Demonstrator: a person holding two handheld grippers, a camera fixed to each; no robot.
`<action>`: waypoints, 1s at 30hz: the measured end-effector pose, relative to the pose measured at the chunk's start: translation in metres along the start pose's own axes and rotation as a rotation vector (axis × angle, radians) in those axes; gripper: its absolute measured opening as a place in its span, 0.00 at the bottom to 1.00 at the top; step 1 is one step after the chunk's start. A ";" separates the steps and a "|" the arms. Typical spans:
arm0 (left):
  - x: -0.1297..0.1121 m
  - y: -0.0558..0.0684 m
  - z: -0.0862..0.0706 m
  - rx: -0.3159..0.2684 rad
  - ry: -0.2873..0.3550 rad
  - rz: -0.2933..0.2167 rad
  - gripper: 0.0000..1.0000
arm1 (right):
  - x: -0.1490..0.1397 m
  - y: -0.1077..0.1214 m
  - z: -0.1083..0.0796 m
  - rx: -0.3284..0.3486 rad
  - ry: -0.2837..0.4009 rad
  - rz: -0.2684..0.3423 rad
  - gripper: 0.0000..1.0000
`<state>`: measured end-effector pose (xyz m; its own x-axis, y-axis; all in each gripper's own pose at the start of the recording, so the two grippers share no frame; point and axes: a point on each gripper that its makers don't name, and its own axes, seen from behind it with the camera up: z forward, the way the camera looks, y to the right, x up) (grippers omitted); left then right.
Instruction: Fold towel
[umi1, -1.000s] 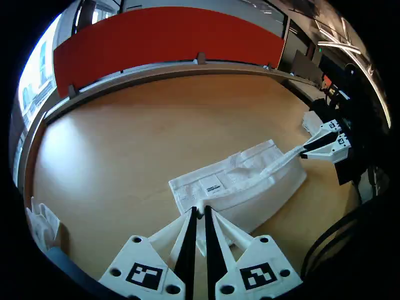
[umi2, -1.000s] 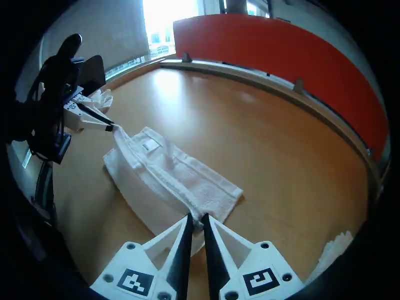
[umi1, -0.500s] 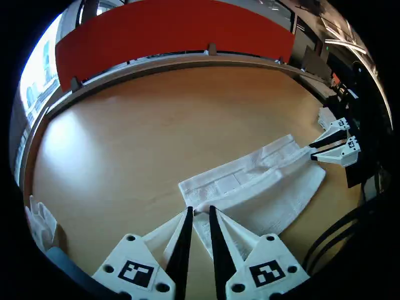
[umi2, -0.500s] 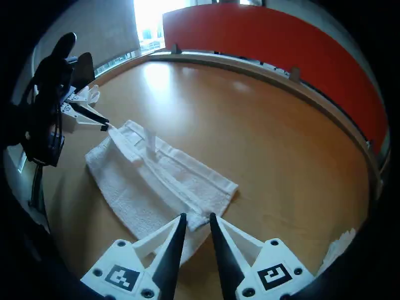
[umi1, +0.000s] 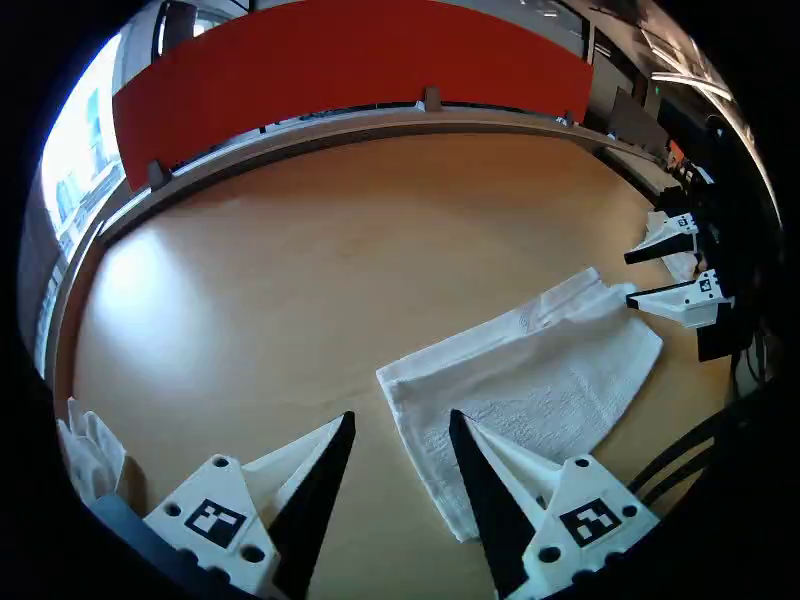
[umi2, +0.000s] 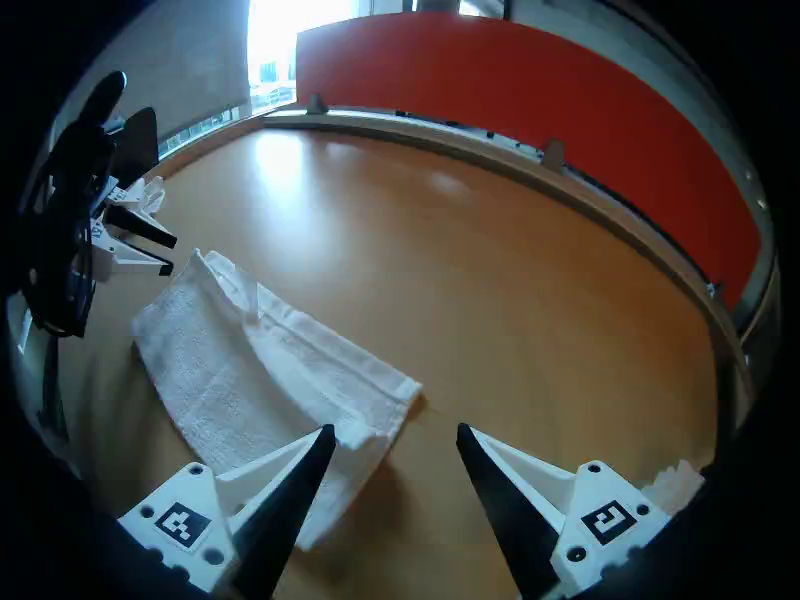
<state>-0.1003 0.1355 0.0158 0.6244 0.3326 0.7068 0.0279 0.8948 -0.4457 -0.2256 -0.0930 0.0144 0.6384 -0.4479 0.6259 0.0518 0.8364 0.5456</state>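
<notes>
Towel (umi1: 520, 365) flat on the table (umi1: 280, 260), both claws spread wide, holding nothing.
We see it lying between the 2 claws — its near corner by the left claw (umi1: 400, 418), its other end by the right claw (umi2: 395, 430). We judge it soft, light and limp: pinch a corner or hem, since the middle would only bunch.

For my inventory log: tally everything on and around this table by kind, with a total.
Folded towel: 1
Grippers: 2 (left gripper, right gripper, both open)
White cloth heaps: 2
Red panel: 1
Table: 1
Total: 7
</notes>
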 end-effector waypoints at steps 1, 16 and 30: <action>0.000 0.000 -0.001 -0.002 0.001 -0.002 0.77 | 0.002 0.001 -0.001 -0.004 0.005 0.002 0.96; 0.000 0.001 -0.008 -0.002 0.011 -0.024 0.91 | 0.003 -0.002 -0.011 0.004 0.019 0.004 0.97; -0.014 0.003 -0.027 0.014 0.022 -0.062 0.91 | -0.009 -0.019 -0.029 0.020 0.026 0.024 0.97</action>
<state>-0.0883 0.1255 -0.0105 0.6390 0.2699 0.7203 0.0561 0.9176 -0.3936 -0.2103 -0.0954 -0.0178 0.6588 -0.4194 0.6246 0.0215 0.8404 0.5416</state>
